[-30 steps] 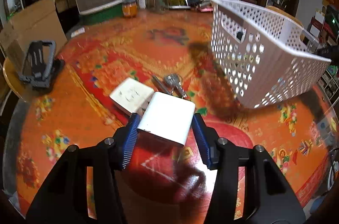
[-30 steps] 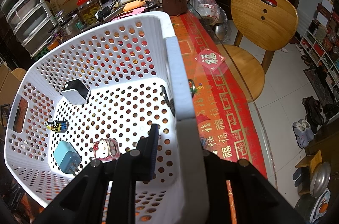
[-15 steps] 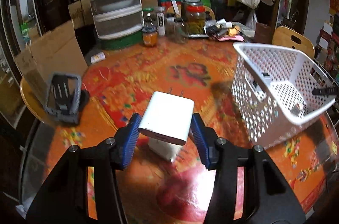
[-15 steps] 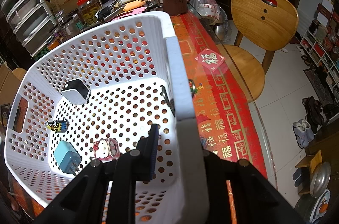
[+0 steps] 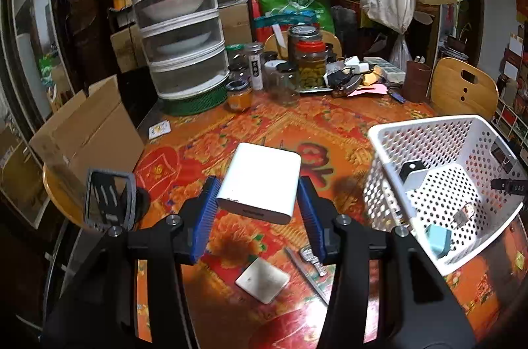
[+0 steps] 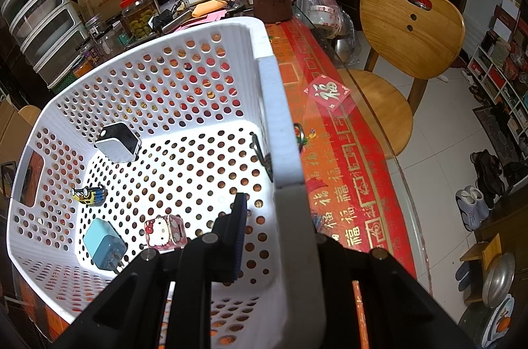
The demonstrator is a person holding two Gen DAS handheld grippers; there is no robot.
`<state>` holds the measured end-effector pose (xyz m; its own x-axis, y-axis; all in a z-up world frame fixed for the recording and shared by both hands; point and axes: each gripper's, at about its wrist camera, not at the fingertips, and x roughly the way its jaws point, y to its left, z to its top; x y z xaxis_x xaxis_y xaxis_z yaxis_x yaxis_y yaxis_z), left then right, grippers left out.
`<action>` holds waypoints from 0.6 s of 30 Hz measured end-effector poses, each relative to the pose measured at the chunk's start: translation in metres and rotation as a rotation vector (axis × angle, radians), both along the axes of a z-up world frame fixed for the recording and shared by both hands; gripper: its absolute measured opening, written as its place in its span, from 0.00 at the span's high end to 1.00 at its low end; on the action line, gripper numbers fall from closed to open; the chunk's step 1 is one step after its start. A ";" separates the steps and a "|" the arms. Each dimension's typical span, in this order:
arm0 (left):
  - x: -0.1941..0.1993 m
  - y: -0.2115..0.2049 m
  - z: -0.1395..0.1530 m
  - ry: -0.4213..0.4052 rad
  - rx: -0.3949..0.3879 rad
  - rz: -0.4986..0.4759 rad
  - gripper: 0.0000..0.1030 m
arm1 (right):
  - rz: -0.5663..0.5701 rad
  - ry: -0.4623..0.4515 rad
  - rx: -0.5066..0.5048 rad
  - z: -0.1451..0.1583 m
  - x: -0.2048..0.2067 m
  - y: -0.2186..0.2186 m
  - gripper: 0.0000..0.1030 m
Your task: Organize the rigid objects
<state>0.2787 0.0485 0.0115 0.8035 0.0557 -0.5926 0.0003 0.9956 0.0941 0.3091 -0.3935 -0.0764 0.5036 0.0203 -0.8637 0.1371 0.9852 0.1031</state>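
While clamping the white charger (image 5: 262, 182) in the left gripper (image 5: 260, 207), now carrying it higher above the table (image 5: 330, 124), nearer the basket (image 5: 396, 131); right gripper (image 6: 277, 237) staying clamped on its near-edge rim.

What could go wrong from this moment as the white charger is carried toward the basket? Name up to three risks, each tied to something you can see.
1. The left gripper pinches the white charger only by its near end, so it might tip or slip out and drop onto the keys or white square below.
2. The right gripper tilts the basket by one wall; if that grip slips, the basket could fall and the blue charger and Hello Kitty item slide about.
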 end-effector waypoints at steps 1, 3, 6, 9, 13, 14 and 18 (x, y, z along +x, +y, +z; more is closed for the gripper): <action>0.001 -0.005 0.003 -0.004 0.004 -0.008 0.56 | 0.000 0.000 0.000 0.000 0.000 0.000 0.81; 0.002 -0.017 0.009 -0.015 0.012 -0.024 0.56 | 0.000 -0.001 0.000 0.000 0.000 0.000 0.80; 0.005 -0.035 0.019 -0.023 0.017 -0.045 0.56 | 0.000 -0.001 0.001 0.000 0.000 0.000 0.80; 0.011 -0.057 0.025 -0.020 0.036 -0.075 0.56 | 0.000 -0.001 0.001 0.000 0.000 0.000 0.80; 0.020 -0.090 0.028 -0.001 0.068 -0.133 0.57 | 0.000 0.000 0.000 0.000 0.000 0.000 0.80; 0.022 -0.099 0.027 0.004 0.087 -0.143 0.59 | 0.000 0.000 0.000 0.000 0.000 0.000 0.80; 0.031 -0.132 0.022 0.051 0.099 -0.207 0.76 | 0.000 0.000 0.000 0.000 0.000 0.001 0.80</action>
